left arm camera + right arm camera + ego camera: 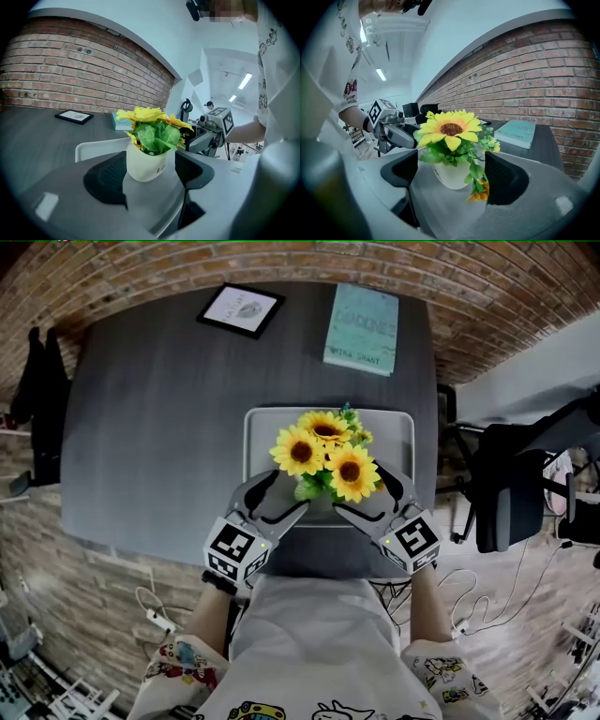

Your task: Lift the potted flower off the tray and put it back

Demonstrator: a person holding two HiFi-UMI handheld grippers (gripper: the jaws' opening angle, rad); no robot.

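A potted flower of yellow sunflowers in a white pot is at the near edge of the pale tray. My left gripper reaches it from the near left and my right gripper from the near right. The left gripper view has the pot between wide jaws, the pads close beside it. In the right gripper view the pot sits inside open jaws, with a gap on its left side. The grippers' bodies hide the pot's base.
On the dark table a teal book and a framed picture lie at the far edge. A black office chair stands to the right. Cables lie on the floor by my feet. A brick wall runs behind.
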